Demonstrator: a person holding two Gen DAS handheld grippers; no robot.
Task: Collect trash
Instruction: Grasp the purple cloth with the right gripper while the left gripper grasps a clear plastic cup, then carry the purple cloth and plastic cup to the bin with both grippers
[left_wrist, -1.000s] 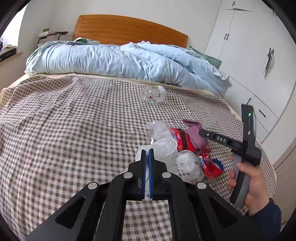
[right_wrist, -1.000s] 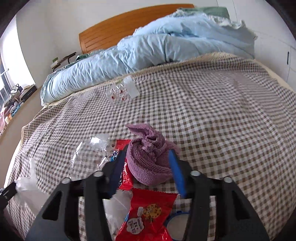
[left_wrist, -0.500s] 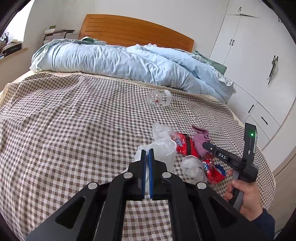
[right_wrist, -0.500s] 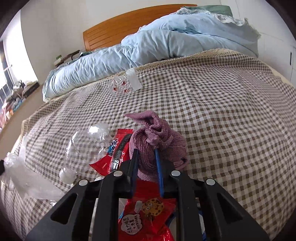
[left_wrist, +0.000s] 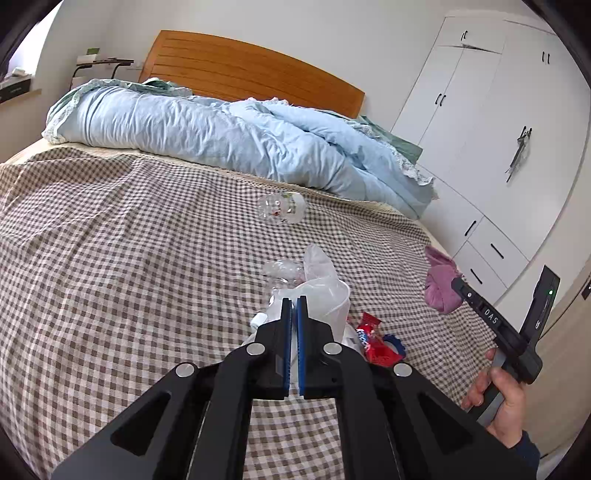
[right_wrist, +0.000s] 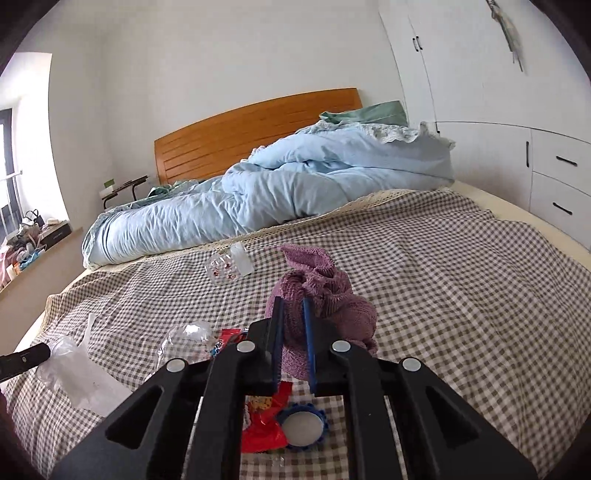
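My left gripper (left_wrist: 294, 306) is shut on a clear plastic bag (left_wrist: 325, 284), held above the checked bedspread (left_wrist: 129, 258). My right gripper (right_wrist: 292, 306) is shut on a purple rolled cloth (right_wrist: 325, 295) and holds it lifted off the bed; the cloth also shows in the left wrist view (left_wrist: 441, 282). Below lie a red snack wrapper (right_wrist: 264, 421), a blue-rimmed lid (right_wrist: 303, 424) and a crushed clear bottle (right_wrist: 184, 338). A clear printed cup (left_wrist: 282, 208) lies farther up the bed.
A rumpled light-blue duvet (left_wrist: 221, 136) lies across the head of the bed below a wooden headboard (left_wrist: 251, 74). White wardrobes and drawers (left_wrist: 491, 129) stand along the right side. A cluttered windowsill (right_wrist: 33, 236) is at the left.
My right gripper closed on the purple cloth and lifted it off the bed. My left gripper stayed shut on the plastic bag and rose slightly.
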